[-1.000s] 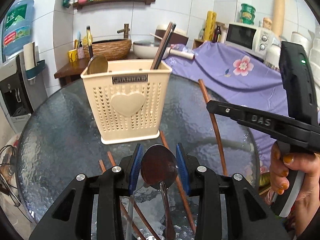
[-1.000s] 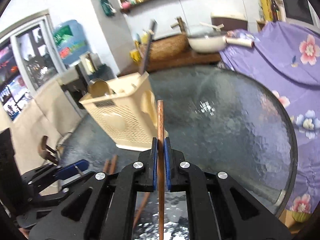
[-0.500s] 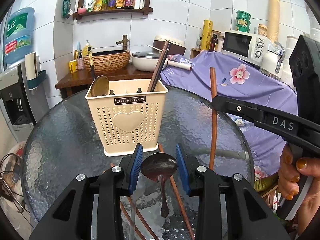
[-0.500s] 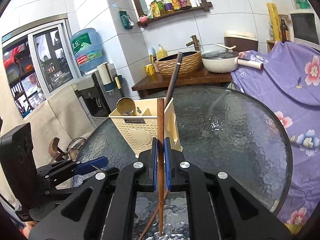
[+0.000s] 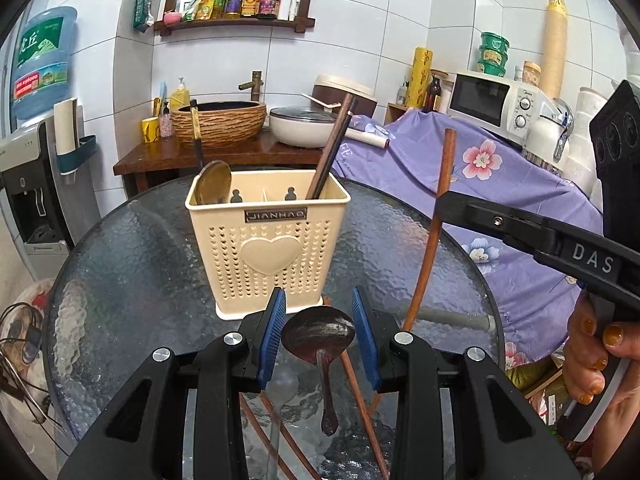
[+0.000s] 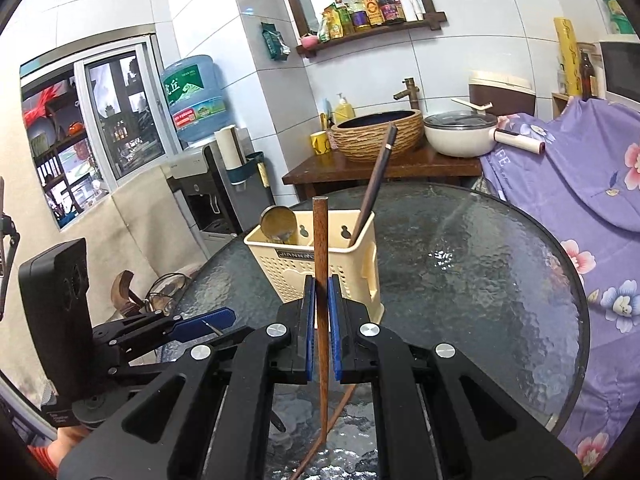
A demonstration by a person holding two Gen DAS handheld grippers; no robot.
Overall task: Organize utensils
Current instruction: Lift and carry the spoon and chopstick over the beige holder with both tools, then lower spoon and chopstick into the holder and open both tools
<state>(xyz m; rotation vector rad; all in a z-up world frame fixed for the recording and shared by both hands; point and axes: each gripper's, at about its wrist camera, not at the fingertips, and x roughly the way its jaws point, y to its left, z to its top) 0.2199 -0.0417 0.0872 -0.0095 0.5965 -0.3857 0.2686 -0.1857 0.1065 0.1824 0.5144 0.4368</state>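
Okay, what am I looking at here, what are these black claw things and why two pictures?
They are two hand-held grippers, no robot: a person holds one in each hand. Each picture comes from a camera riding on one gripper, looking along its fingers. In the left one's view, the left gripper clamps a dark spoon by its bowl. In the other, the right gripper pinches a reddish chopstick upright. Ahead, on a round glass table, stands a cream holder with a golden spoon and dark chopsticks in it. More loose chopsticks lie on the glass.

glass table (image 5: 132, 264), caddy (image 5: 266, 248), chopsticks (image 5: 362, 396)
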